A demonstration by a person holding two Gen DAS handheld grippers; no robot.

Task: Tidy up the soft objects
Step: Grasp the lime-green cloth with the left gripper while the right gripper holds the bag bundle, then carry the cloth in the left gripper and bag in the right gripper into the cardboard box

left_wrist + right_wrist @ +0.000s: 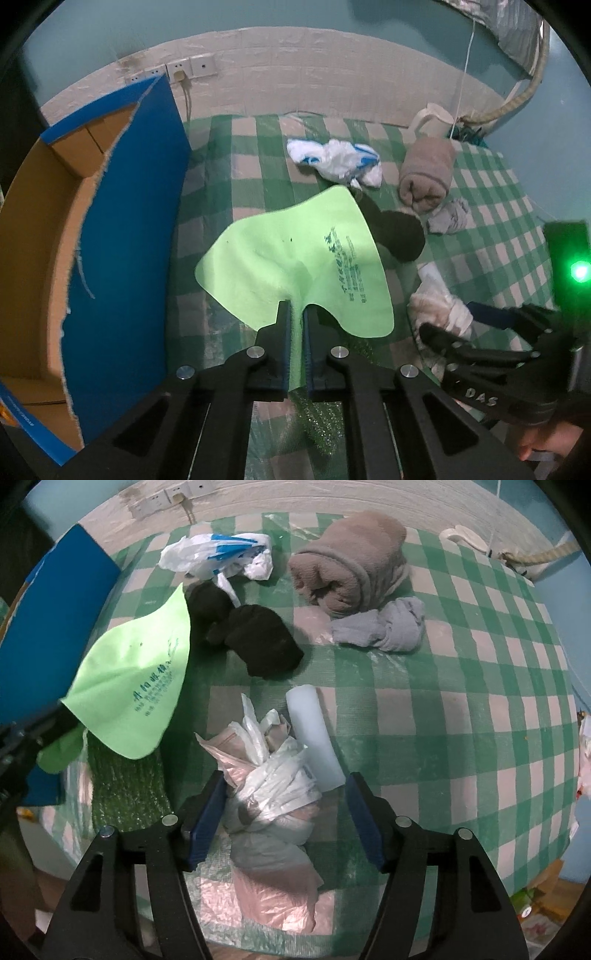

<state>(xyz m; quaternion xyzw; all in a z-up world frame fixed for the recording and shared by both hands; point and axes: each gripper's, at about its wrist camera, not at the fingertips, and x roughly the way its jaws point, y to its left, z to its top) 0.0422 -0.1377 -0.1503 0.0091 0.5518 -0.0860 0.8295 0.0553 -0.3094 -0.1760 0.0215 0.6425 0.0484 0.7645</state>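
**Green cloth pinched in my left, plastic bundle between my right fingers**

My left gripper [295, 314] is clamped on the light green cloth [295, 258], which fans out past the fingertips above the checked table cover [461, 720]. Printed lettering runs along the cloth's right side. To its left stands the open blue cardboard box [122, 221], hard against the table's left edge.

My right gripper [286, 812] is spread wide, with the knotted bundle of white and pink plastic bags [273, 797] lying between its blue pads [207, 823] near the table's front edge. The left pad is just beside the bundle; I cannot tell whether it touches. A white foam roll [314, 734] lies against the bundle's far right side.

Toward the middle of the table sits the black sock bundle [255, 642]. Beyond it, near the back edge, lies a crumpled white and blue plastic bag [218, 554], and to its right the rolled brown towel [351, 565] with a knotted grey sock [391, 627] touching its near side. A green glittery mat [125, 790] lies at the front left, beneath the hanging cloth.
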